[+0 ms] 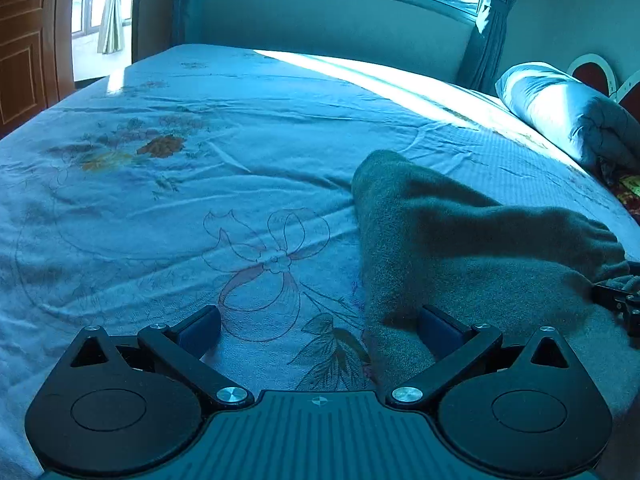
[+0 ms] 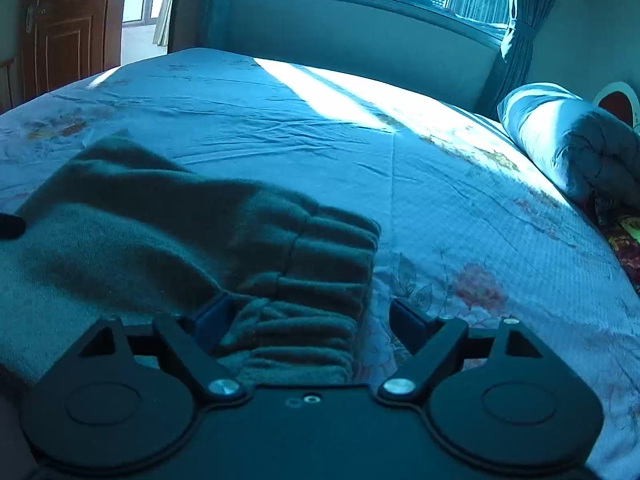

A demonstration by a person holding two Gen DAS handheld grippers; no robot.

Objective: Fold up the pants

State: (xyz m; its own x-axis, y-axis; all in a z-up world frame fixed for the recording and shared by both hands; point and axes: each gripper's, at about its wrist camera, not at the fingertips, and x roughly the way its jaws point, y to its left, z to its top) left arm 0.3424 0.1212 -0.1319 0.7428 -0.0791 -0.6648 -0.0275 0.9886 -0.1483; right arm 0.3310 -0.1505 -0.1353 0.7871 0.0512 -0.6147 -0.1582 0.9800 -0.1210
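Grey-green fleece pants (image 1: 460, 240) lie folded on the bed, their gathered elastic waistband (image 2: 320, 264) towards the right. My left gripper (image 1: 320, 328) is open over the pants' left edge: its right finger (image 1: 440, 326) rests above the fabric and its left finger (image 1: 200, 326) is over bare sheet. My right gripper (image 2: 312, 320) is open too. The waistband end lies between its fingers, and its right finger (image 2: 408, 322) stands clear of the cloth over the sheet. Part of the right gripper shows at the right edge of the left wrist view.
The bed (image 1: 160, 200) has a blue floral sheet with a sunlit strip at the far side. A rolled quilt (image 2: 572, 148) lies at the right, by the headboard. A window with curtains (image 2: 516, 40) is behind, and a wooden door (image 2: 64, 40) at the far left.
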